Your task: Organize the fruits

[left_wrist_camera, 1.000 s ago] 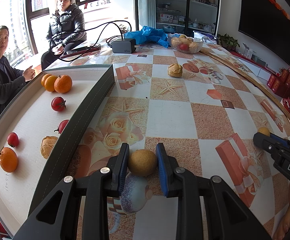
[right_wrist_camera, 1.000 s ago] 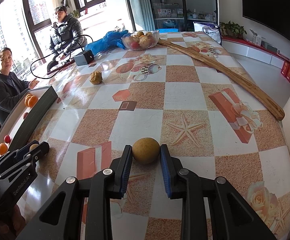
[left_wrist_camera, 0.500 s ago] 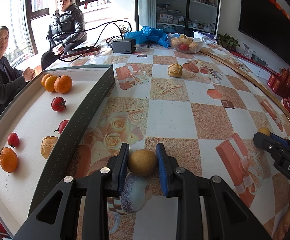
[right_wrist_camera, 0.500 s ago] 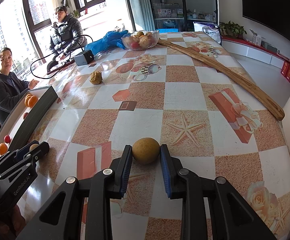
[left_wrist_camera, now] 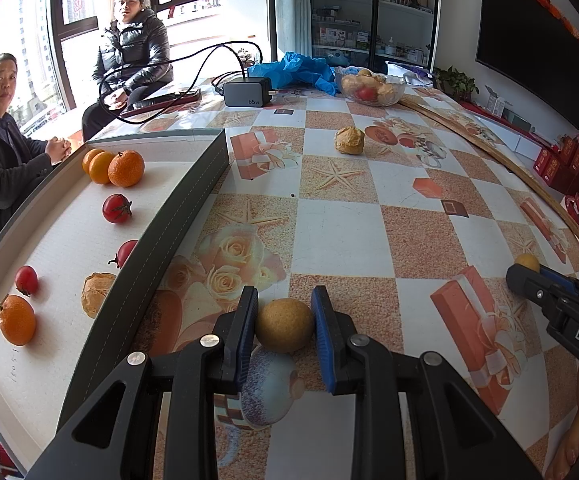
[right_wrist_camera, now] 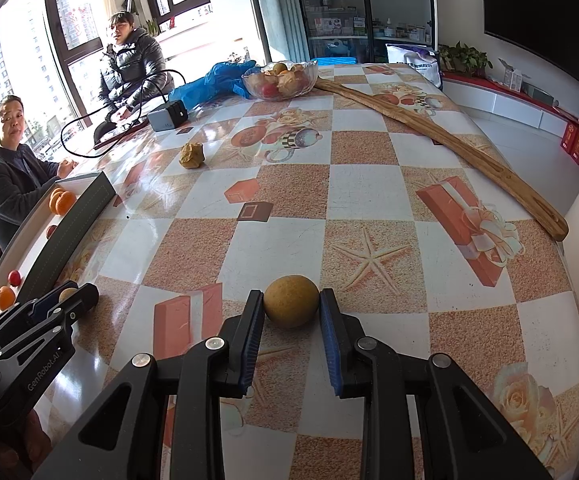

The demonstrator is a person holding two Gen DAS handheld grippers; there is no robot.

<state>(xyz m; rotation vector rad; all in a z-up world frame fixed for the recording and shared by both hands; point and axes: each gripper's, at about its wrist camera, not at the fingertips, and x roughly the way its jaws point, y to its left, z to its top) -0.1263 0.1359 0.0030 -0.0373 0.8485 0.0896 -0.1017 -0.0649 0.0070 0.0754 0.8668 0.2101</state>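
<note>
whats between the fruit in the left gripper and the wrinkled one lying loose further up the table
Nothing: in the left wrist view only bare patterned tablecloth runs from the round fruit in the left gripper to the wrinkled fruit.

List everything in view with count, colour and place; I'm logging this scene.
Round fruit: two, tan; one in left tool, one in right.
Oranges: four; three at tray's far end, one near.
Tomatoes: three, red, in tray.
Crinkled fruit: two, tan; one in tray, one on table.
Tray: one, white, dark-walled, left.
Glass bowl: one, holding fruit, far end.
Charger: one, grey.
Wooden stick: one, right.
Left tool, right tool: black, blue pads.
</note>
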